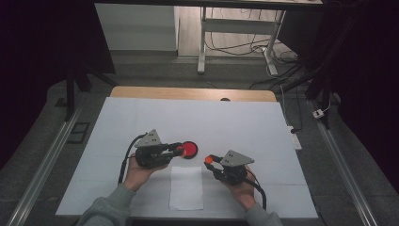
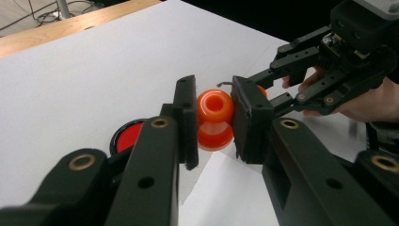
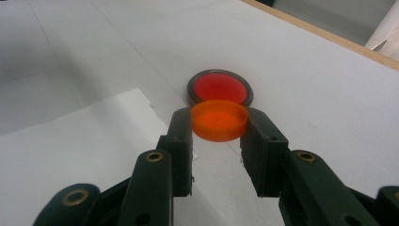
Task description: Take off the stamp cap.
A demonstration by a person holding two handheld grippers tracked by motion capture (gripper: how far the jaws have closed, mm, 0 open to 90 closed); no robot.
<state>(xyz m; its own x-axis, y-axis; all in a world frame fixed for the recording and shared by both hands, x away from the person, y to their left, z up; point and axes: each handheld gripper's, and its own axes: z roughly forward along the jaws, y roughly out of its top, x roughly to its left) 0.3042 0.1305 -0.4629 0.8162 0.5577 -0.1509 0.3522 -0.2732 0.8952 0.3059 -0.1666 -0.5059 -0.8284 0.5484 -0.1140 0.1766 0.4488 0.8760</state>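
Left claw (image 2: 214, 120) grips orange bottle (image 2: 215, 118); right claw (image 3: 219, 125) grips orange cap (image 3: 219, 120); no writing legible.

One orange spool-shaped piece (image 2: 214, 120), one orange cap (image 3: 219, 119), one red-centred black disc (image 3: 220, 88), one paper sheet (image 1: 186, 187), two claws

The small orange spool-shaped piece (image 2: 215, 119) looks like smooth, glossy plastic, and the flat orange round cap (image 3: 219, 120) has the same plastic look with a softer sheen. The red disc in its dark ring (image 3: 220, 88) looks smooth and faintly shiny, the white sheet of paper (image 1: 186, 187) matt, and the black gripper fingers (image 2: 185, 117) matt plastic with brass-coloured metal rivets.
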